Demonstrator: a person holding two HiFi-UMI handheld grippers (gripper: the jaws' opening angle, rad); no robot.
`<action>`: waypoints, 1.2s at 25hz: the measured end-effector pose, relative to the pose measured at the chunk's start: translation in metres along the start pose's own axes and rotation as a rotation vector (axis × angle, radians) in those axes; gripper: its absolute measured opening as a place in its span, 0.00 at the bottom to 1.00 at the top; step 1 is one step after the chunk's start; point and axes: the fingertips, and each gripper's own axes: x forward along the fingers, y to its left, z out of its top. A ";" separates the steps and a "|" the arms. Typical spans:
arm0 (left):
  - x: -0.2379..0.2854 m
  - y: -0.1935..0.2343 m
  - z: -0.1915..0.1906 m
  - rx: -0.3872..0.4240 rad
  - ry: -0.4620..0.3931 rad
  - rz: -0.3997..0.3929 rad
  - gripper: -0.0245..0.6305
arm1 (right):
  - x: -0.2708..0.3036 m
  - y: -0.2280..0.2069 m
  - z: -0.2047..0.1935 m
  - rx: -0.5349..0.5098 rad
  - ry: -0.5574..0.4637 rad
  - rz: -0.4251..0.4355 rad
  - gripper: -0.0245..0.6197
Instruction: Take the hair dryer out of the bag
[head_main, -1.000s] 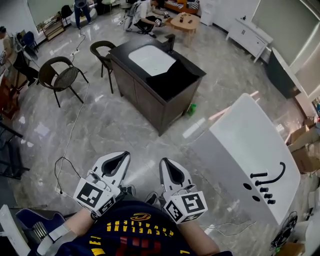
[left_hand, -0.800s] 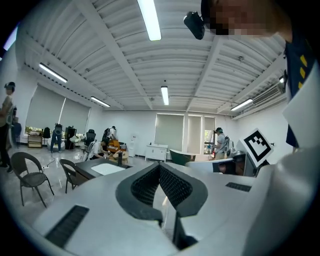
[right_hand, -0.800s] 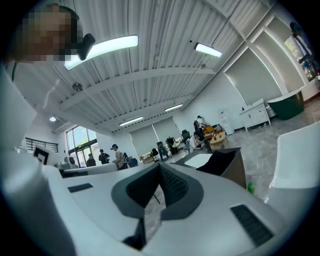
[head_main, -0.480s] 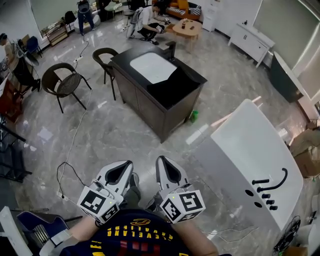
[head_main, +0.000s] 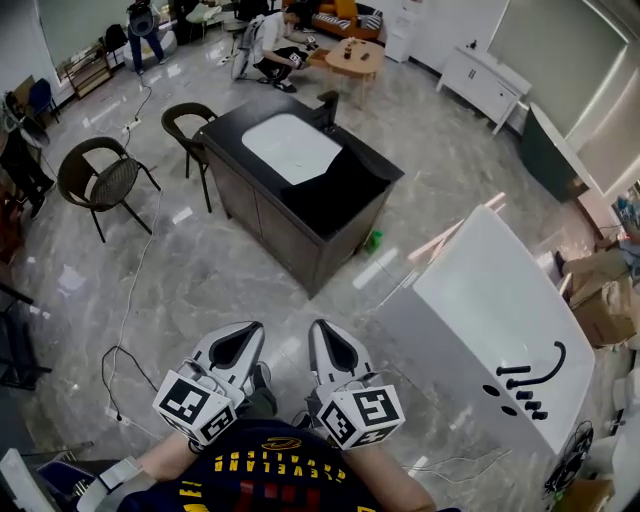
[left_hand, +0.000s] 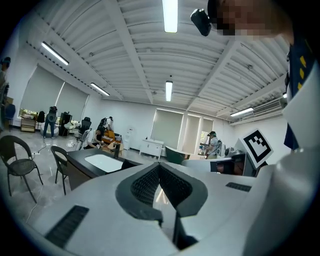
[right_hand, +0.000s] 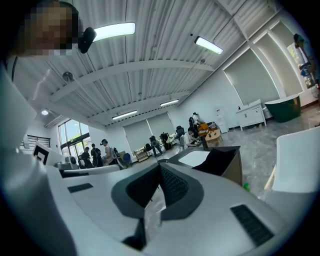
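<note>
Black bag (head_main: 345, 182) lies on the far dark cabinet (head_main: 262, 205); near, left gripper (head_main: 245, 332) and right gripper (head_main: 322, 332) hover with jaws together, empty.

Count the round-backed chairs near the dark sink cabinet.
2: one round-backed chair at the far left, a second chair beside the sink cabinet's left end. Others may be hidden farther back.

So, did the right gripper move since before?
Yes. The right gripper came a little nearer the dark cabinet's bottom corner, and it also slid a little toward the left gripper.
</note>
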 end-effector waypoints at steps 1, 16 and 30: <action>0.005 0.008 0.002 0.000 0.001 -0.011 0.04 | 0.009 -0.001 0.001 -0.002 0.000 -0.008 0.05; 0.059 0.116 0.013 -0.031 0.025 -0.121 0.04 | 0.123 -0.005 -0.001 0.005 0.035 -0.118 0.05; 0.102 0.163 0.000 -0.071 0.071 -0.129 0.04 | 0.179 -0.032 -0.015 0.042 0.095 -0.135 0.05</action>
